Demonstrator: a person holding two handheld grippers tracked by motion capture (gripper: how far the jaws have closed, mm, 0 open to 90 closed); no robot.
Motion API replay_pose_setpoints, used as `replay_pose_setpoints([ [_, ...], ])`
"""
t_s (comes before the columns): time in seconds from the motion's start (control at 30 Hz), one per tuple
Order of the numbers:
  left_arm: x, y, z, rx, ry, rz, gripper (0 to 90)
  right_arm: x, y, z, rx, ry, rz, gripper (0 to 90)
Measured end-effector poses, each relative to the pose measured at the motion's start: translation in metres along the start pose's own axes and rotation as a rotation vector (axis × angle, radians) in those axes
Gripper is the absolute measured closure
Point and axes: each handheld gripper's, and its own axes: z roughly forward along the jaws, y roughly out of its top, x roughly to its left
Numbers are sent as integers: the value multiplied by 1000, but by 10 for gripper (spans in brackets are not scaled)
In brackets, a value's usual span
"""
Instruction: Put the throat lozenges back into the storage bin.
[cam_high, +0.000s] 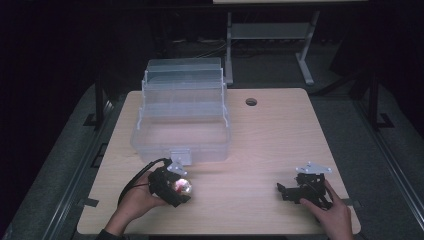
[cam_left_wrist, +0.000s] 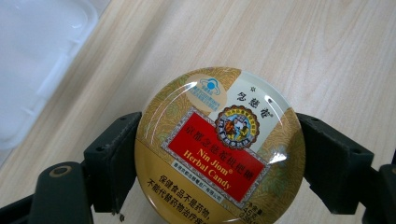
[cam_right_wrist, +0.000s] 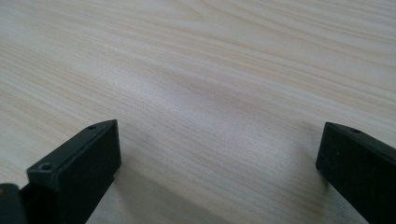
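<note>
**Candy tin in left gripper, right gripper idle**

We saw the left gripper (cam_left_wrist: 219, 163) pinching a round candy tin (cam_left_wrist: 219, 149) by its rim, over the worktop (cam_high: 270, 140) near its front-left edge, just in front of the clear plastic box (cam_high: 182, 112). The right gripper (cam_right_wrist: 219, 158) sat spread wide, nothing between its jaws, low at the front right, well apart from the tin.

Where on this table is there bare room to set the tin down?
Bare wood lies right of the box, out past the hole, and between the left gripper holding the tin and the right gripper. The table is crowded only at its left rear.
</note>
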Motion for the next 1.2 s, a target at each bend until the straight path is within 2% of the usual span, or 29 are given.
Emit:
replay_pose_setpoints([
  [0.43,1,6,-11,-13,5,-5,194,0,0,0,0,0,0,0],
  [0.93,1,16,-19,-14,-4,14,195,0,0,0,0,0,0,0],
  [1.2,5,22,-28,-15,8,12,195,0,0,0,0,0,0,0],
])
